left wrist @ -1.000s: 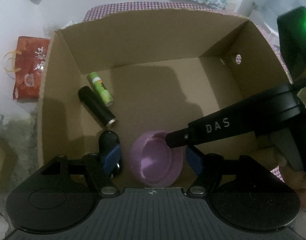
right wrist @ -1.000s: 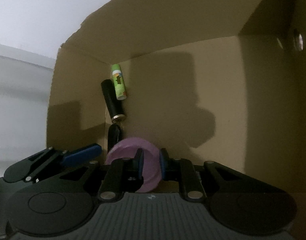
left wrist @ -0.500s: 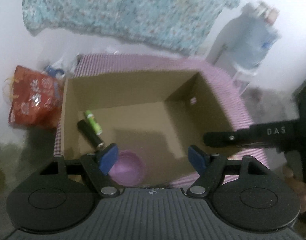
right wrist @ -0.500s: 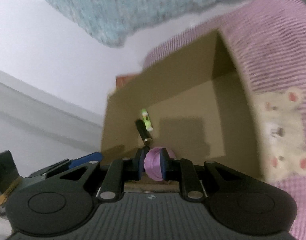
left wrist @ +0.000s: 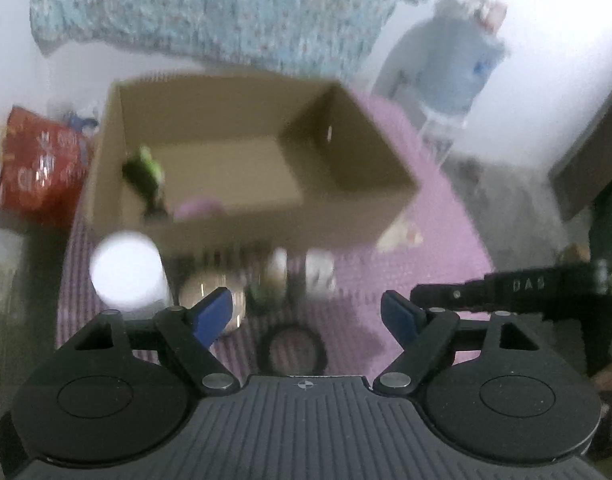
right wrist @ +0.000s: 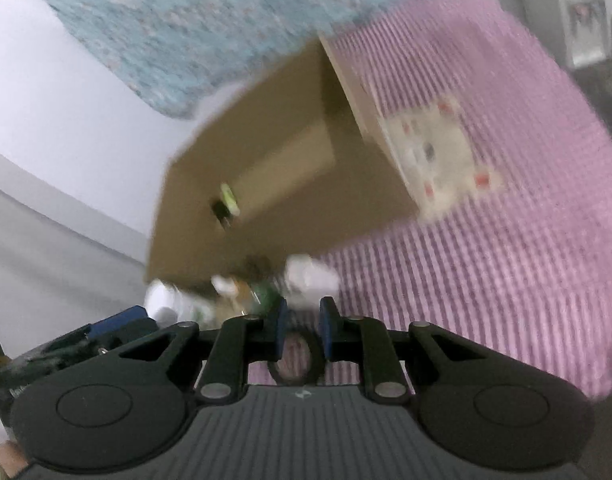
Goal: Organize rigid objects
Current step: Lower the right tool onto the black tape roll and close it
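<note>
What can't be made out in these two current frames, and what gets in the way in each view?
- Left wrist view: the small items in front of the cardboard box are smeared by motion blur; their kind is unreadable.
- Left wrist view: the purple item in the box is partly hidden by the near wall.
- Right wrist view: the black ring is partly hidden behind the right hand-held gripper.
- Right wrist view: the white patterned thing beside the box is too blurred to identify.

I read a home room, pink checked tablecloth (left wrist: 438, 184) under a cardboard box (left wrist: 241, 224), floral blue cloth (left wrist: 209, 12) on the white wall, water dispenser bottle (left wrist: 450, 68), red gift bag (left wrist: 37, 168) on the floor
</note>
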### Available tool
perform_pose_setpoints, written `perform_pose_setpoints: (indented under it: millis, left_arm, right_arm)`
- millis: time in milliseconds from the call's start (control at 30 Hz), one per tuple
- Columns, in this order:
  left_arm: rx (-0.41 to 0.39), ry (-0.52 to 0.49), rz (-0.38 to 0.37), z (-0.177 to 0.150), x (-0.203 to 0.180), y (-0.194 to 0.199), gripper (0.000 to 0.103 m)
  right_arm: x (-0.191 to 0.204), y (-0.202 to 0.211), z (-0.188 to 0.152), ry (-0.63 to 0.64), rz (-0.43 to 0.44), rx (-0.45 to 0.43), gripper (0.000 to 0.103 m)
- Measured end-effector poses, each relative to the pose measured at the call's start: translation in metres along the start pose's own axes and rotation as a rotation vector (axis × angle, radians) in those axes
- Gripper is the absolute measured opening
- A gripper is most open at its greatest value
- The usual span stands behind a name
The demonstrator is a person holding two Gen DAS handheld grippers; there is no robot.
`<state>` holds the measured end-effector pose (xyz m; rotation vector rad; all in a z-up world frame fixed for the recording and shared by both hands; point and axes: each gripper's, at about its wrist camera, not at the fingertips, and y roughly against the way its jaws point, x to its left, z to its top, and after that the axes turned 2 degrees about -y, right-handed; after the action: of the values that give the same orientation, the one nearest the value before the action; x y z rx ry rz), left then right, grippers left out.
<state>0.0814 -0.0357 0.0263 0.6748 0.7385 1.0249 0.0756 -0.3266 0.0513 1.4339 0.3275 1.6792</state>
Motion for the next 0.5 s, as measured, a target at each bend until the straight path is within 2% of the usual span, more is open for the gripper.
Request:
perform_pose_setpoints:
  millis: [233,500]
  left_arm:
    - [0.114,-0.047,0.020,-0.023,-0.005,-0.055,0.080]
    - [0.174,-0.112,0.052,-0.036,-0.006,-0.089,0.073]
  right_arm:
    - [0.007,-0.048,-0.026,0.022,-0.036,0.132,0.020]
    - [0.018,-0.089,-0.032,0.094,-0.079,0.186,0.022]
